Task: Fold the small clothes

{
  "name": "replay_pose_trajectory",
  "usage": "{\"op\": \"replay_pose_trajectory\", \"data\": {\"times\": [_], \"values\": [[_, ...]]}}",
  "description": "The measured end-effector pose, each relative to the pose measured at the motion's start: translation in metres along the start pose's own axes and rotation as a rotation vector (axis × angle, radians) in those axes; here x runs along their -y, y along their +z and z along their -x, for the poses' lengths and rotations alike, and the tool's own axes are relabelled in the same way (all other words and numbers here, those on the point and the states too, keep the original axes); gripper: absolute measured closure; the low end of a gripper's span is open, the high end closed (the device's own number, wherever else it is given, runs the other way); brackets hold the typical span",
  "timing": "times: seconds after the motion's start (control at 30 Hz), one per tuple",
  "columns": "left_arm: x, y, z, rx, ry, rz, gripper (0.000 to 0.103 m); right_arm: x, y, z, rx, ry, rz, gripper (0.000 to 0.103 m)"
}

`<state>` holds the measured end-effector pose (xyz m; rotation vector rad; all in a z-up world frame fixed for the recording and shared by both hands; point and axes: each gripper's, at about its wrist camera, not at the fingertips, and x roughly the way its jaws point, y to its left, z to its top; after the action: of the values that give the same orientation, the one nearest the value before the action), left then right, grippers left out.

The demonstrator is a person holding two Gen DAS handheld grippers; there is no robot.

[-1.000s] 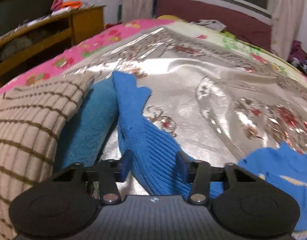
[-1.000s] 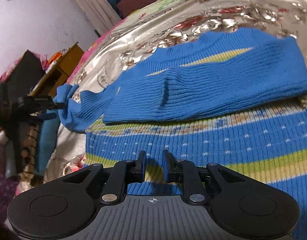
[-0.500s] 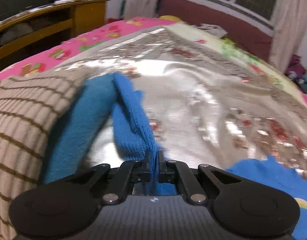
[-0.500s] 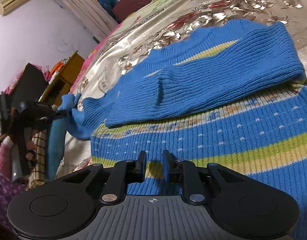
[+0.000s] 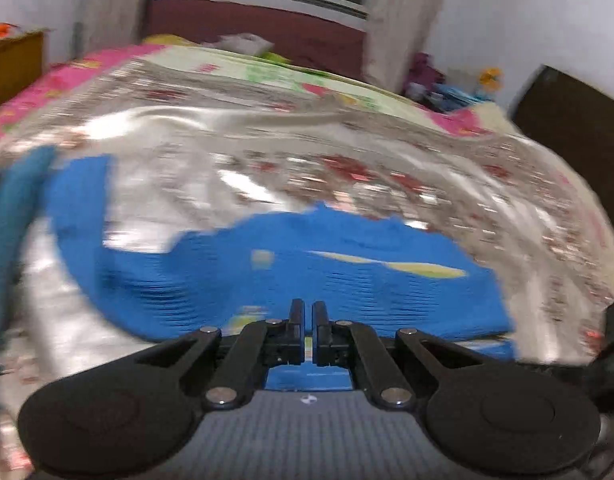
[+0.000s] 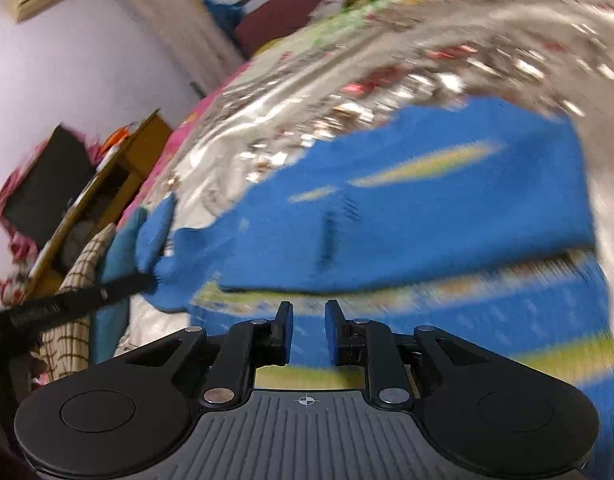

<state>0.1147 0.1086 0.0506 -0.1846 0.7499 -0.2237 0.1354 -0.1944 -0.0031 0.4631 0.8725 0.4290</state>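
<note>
Left hand-held gripper (image 5: pixel 308 314) pinches the blue sweater (image 6: pixel 447 208); right hand-held gripper (image 6: pixel 309 320) released beside checked cloth (image 6: pixel 81 268).

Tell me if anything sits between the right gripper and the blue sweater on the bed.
Nothing visible does. The right gripper hangs just over the blue striped sweater, jaws slightly apart with only its knit showing between them. The teal cloth and checked cloth lie off to the side.
</note>
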Motion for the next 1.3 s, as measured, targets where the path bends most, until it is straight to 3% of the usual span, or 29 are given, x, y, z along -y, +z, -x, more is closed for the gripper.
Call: {"op": "replay_pose_trajectory", "data": {"times": [0.07,0.2,0.33,0.4,0.67,0.87,0.93,1.0,1.07,1.3], "values": [[-0.016,0.001,0.006,0.015,0.066,0.029,0.093,-0.019,0.018,-0.016,-0.014,0.038,0.038,0.082],[-0.052,0.007,0.003,0.053,0.208,0.101,0.085,-0.065,0.054,-0.057,-0.046,0.104,0.121,0.068],[-0.072,0.006,-0.016,0.104,0.308,0.156,0.059,-0.116,0.081,-0.113,-0.104,0.157,0.200,0.063],[-0.080,0.002,-0.029,0.106,0.339,0.197,0.059,-0.136,0.091,-0.144,-0.139,0.177,0.207,0.062],[-0.110,-0.015,-0.052,0.101,0.340,0.306,0.061,-0.173,0.097,-0.244,-0.233,0.216,0.107,0.059],[-0.117,-0.020,-0.052,0.113,0.325,0.315,0.063,-0.190,0.093,-0.280,-0.244,0.235,0.089,0.059],[-0.115,-0.021,-0.053,0.110,0.334,0.289,0.064,-0.194,0.093,-0.285,-0.233,0.227,0.103,0.060],[-0.115,-0.022,-0.054,0.109,0.337,0.280,0.065,-0.196,0.095,-0.288,-0.226,0.211,0.124,0.081],[-0.115,-0.023,-0.055,0.110,0.335,0.280,0.065,-0.195,0.097,-0.291,-0.233,0.205,0.111,0.091],[-0.106,-0.026,-0.054,0.121,0.347,0.257,0.059,-0.183,0.117,-0.247,-0.133,0.273,0.029,0.094]]}}
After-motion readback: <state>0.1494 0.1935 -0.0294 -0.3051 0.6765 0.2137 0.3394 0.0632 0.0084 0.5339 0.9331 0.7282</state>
